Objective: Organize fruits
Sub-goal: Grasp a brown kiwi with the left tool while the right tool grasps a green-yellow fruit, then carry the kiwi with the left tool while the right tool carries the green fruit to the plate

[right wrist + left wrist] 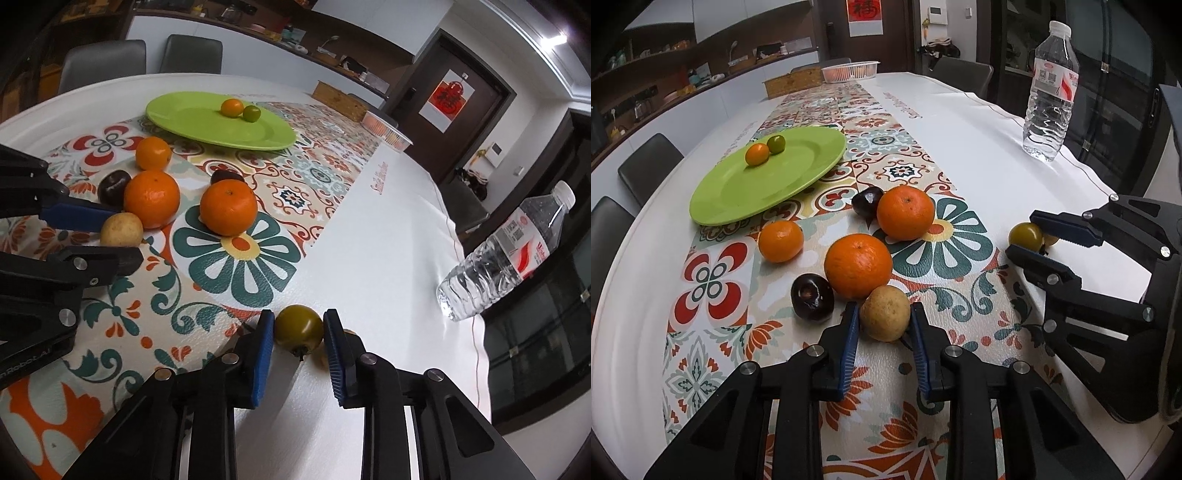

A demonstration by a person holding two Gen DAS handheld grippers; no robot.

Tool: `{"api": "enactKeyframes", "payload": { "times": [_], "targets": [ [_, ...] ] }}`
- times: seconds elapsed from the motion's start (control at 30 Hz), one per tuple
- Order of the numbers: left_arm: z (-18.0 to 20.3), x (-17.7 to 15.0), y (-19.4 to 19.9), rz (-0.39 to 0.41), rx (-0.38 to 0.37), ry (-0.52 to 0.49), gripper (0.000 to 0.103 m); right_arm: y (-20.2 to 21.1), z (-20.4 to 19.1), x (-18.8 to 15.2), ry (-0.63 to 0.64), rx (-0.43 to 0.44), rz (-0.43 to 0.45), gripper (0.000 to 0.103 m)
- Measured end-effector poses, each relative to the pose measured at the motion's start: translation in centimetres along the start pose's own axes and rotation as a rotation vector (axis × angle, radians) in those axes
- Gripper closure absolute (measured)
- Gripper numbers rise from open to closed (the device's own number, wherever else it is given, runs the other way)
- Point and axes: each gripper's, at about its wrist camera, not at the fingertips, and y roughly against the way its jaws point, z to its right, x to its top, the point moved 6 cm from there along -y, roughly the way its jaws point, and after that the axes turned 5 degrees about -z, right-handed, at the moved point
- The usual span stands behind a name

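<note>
Nearest my left gripper (884,314), a tan round fruit (885,313) sits between its fingers, seemingly gripped; my right gripper (299,328) likewise brackets an olive-green tomato (299,328). Green plate (738,199) lies ahead-left across the desk (960,122).

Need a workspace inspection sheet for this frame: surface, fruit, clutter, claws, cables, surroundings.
Surface: table under a white cloth with a patterned runner down the middle.
Job's things: green plate holds two small fruits, one orange, one green. Three oranges, two dark plums, a tan fruit and an olive tomato lie on the cloth.
Clutter: upright water bottle; white basket and woven box at the far end.
Claws: left claw brackets the tan fruit; right claw brackets the tomato; contact unclear on both.
Cables: nothing seen.
Surroundings: chairs, counter with shelves, door with a red poster.
</note>
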Motion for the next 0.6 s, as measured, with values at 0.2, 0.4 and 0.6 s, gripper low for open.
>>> {"api": "enactKeyframes", "payload": {
  "times": [0.2,0.4,0.6],
  "targets": [
    [-0.3,0.2,1.4,0.032,0.005,0.005,0.076,2.0,-0.2,0.3,-0.044,0.054,0.042,0.075],
    [-1.2,0.2,3.2,0.064,0.014,0.022,0.076,3.6,-0.2,1.1,-0.089,0.087,0.077,0.075],
    [-2.7,0.3,5.0,0.099,0.027,0.054,0.076,5.3,-0.4,2.6,-0.156,0.15,0.116,0.075]
  ]
}}
